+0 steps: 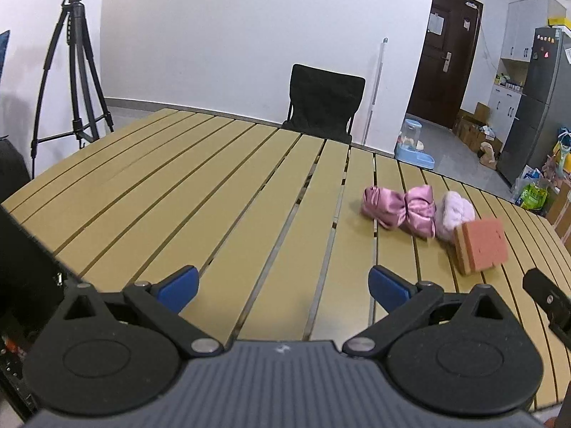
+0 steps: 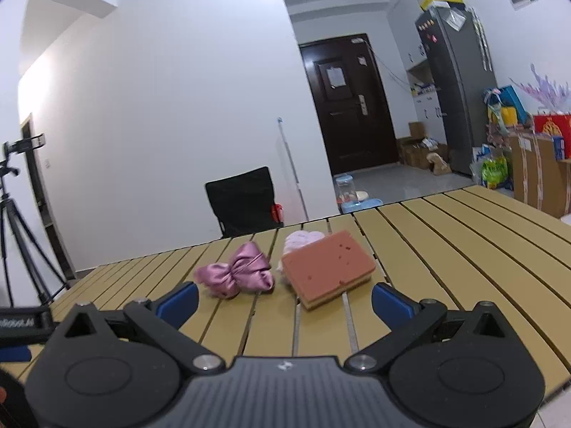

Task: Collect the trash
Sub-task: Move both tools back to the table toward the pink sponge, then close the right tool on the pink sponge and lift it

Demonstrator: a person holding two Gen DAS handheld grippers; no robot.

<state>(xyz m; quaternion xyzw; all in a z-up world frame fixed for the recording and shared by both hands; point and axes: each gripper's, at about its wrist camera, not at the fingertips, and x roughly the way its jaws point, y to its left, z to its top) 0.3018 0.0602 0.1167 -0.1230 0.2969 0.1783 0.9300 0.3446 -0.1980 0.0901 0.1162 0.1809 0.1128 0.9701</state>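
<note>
Three items lie together on the slatted tan table (image 1: 214, 192): a shiny pink satin bow (image 1: 399, 208) (image 2: 237, 274), a pale pink fluffy ball (image 1: 456, 214) (image 2: 303, 239) and a pink-topped sponge block (image 1: 481, 246) (image 2: 330, 267). My left gripper (image 1: 283, 285) is open over bare slats, with the items ahead to its right. My right gripper (image 2: 283, 301) is open too, just short of the sponge and the bow, nothing between its blue fingers. A black part of the right gripper (image 1: 547, 299) shows at the left wrist view's right edge.
A black folding chair (image 1: 321, 103) (image 2: 246, 201) stands at the table's far edge. A camera tripod (image 1: 73, 71) stands at the left. A dark bin-like object (image 1: 25, 271) sits by the table's left edge. Beyond are a door, a fridge (image 2: 460, 82) and boxes.
</note>
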